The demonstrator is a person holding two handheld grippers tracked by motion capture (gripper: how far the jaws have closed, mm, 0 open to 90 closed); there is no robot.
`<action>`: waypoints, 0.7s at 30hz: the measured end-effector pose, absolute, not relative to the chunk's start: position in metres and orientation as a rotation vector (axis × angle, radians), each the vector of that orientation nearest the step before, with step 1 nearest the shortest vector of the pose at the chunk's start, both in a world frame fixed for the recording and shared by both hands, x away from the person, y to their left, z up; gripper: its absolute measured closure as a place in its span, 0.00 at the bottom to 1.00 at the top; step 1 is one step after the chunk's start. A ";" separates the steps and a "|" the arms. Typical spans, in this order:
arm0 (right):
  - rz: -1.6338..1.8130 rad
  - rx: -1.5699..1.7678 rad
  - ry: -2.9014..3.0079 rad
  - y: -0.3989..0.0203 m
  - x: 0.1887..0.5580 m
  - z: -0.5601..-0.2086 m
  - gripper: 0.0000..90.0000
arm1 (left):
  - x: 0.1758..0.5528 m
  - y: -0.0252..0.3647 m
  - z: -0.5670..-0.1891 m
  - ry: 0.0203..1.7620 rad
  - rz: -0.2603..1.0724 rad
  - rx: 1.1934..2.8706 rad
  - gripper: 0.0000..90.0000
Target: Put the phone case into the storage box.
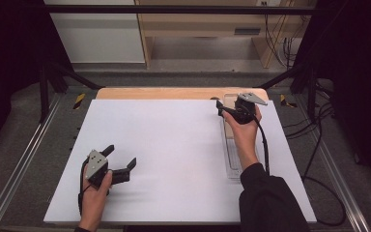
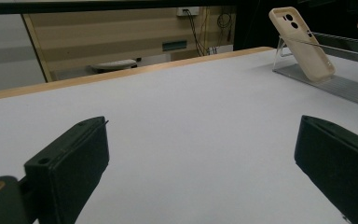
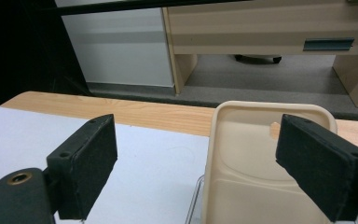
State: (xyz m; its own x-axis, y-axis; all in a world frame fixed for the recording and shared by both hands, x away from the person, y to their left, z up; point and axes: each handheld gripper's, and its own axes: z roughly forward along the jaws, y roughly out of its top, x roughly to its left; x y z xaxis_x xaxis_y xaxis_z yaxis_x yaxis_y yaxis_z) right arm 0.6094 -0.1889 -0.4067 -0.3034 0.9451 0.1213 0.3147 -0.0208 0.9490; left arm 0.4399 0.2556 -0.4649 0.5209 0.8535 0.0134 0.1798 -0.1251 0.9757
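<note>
Clearly, the work in hand is the reaching for the phone case (image 3: 256,163), a beige one that leans on a clear stand (image 2: 328,84) at about two o'clock on the white table (image 1: 174,145). The right gripper (image 1: 222,107) hovers just at the case, and in the right gripper view its two black jaws stand wide apart, one at each side of the upper edge of the case, not yet touching it. I judge this as the approach step, before the grasp. The left gripper (image 1: 121,162) rests low near eight o'clock, well apart from the case, and its jaws are also spread with nothing between them. The next move, I think, calls for bringing the right jaws a little lower around the case and then closing them gently, because the case is thin and only leans there, so a push could tip it off the stand.
</note>
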 end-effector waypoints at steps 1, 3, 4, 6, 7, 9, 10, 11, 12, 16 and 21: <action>1.340 1.326 1.656 -0.189 0.609 -0.406 0.12 | 0.440 0.256 -0.465 0.898 0.737 1.621 0.03; 1.335 1.332 1.658 -0.189 0.609 -0.406 0.10 | 0.440 0.256 -0.465 0.899 0.737 1.621 0.03; 1.332 1.334 1.659 -0.189 0.609 -0.406 0.09 | 0.440 0.256 -0.465 0.899 0.736 1.620 0.03; 1.328 1.333 1.659 -0.189 0.609 -0.406 0.08 | 0.440 0.256 -0.465 0.899 0.737 1.620 0.03; 1.332 1.335 1.659 -0.190 0.609 -0.405 0.08 | 0.440 0.256 -0.465 0.899 0.737 1.621 0.03; 1.345 1.346 1.656 -0.190 0.608 -0.404 0.07 | 0.440 0.255 -0.465 0.899 0.737 1.622 0.03; 1.347 1.347 1.655 -0.191 0.608 -0.404 0.07 | 0.440 0.255 -0.465 0.898 0.736 1.623 0.03; 1.349 1.344 1.654 -0.191 0.607 -0.403 0.07 | 0.440 0.255 -0.465 0.898 0.736 1.623 0.03; 1.346 1.341 1.654 -0.191 0.607 -0.402 0.07 | 0.440 0.255 -0.465 0.898 0.737 1.622 0.03; 1.342 1.347 1.650 -0.193 0.606 -0.401 0.06 | 0.440 0.256 -0.465 0.898 0.738 1.621 0.03; 1.339 1.343 1.660 -0.195 0.605 -0.400 0.06 | 0.440 0.256 -0.465 0.898 0.738 1.621 0.03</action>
State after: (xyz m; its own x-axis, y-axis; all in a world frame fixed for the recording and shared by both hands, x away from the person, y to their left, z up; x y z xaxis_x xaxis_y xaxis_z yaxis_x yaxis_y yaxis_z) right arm 0.6053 -0.1945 -0.3997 -0.2983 0.9456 0.1299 0.3270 -0.0266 0.9446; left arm 0.4399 0.2558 -0.4649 0.5205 0.8538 0.0140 0.1790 -0.1252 0.9758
